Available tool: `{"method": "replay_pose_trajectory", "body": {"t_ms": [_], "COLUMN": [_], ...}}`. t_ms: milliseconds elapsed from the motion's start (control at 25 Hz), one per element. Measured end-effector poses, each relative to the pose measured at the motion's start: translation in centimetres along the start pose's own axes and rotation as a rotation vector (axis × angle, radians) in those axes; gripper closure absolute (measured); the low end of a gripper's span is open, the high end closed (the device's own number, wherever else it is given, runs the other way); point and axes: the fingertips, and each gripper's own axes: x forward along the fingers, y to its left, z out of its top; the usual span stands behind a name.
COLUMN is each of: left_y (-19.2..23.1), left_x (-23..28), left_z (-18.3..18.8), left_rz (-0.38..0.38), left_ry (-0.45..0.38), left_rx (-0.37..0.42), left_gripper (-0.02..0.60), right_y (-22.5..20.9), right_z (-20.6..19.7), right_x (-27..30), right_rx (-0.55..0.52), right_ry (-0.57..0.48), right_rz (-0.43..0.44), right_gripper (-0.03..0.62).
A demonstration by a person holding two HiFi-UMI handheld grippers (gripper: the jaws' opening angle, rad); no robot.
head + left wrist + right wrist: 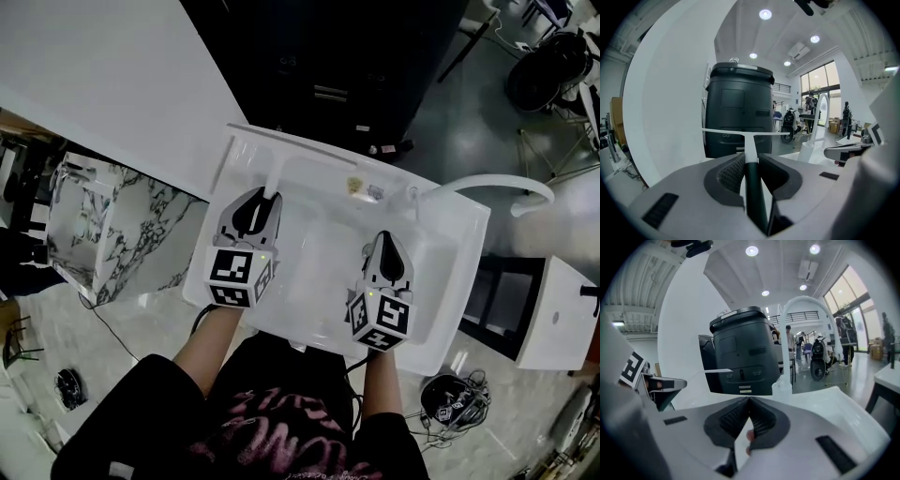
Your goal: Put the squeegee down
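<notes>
While both tools hang over the white sink point(466, 246), I see my left gripper point(266, 199) clamped on the squeegee point(754, 197). Its dark handle runs back between the pads, and its white crossbar blade stands out ahead of the jaws, near the sink's far left corner. My right gripper point(385, 240) sits beside it over the basin, its jaws pressed together at the tips with nothing between them.

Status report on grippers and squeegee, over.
Left gripper shut on squeegee handle, over the sink. Right gripper shut, empty. Nothing seen blocking.
</notes>
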Motion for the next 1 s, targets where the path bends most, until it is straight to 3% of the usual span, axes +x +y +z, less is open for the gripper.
{"method": "replay_pose_trajectory", "body": {"t_ms": [1000], "left_y": [0.1], "left_x": [3.7], "left_z": [-7.3], "left_rz": [-0.009], "left_ry": [0.157], "left_rx": [-0.042], "left_gripper": [0.485], "right_y": [0.3], "right_z": [-5.4], "right_x": [3.9], "right_rx": [0.037], "right_ry": [0.109], "right_rz": [0.039], "right_gripper": [0.574]}}
